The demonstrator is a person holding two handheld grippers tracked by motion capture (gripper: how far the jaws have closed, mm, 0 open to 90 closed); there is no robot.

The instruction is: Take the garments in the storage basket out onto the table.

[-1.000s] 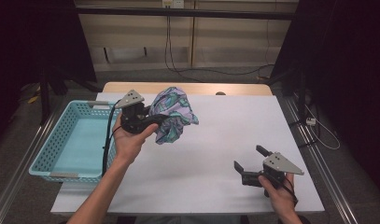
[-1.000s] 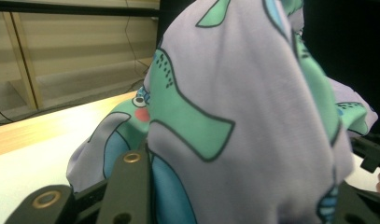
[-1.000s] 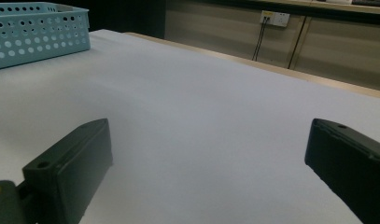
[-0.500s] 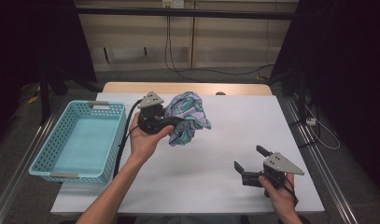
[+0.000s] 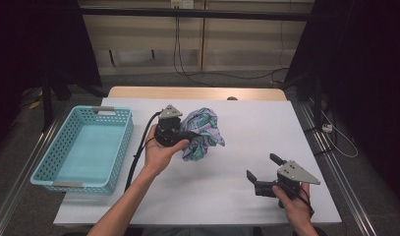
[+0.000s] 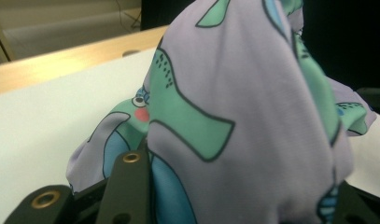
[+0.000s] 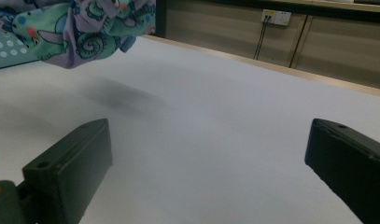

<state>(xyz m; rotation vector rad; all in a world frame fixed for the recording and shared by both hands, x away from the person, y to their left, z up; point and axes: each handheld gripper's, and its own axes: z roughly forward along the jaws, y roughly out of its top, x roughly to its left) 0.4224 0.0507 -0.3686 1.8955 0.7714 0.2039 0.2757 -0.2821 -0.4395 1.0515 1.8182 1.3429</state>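
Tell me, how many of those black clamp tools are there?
2. The left gripper, at the table's middle beside the basket, holds the patterned cloth. The right gripper rests open near the table's front right.

We see a white-topped wooden counter, beige wall panels with dangling black cables, grey floor.

Lilac cloth, green-blue cartoon print

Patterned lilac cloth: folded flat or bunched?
Bunched. The lilac dinosaur-print cloth hangs crumpled from the left tongs, above the white table.
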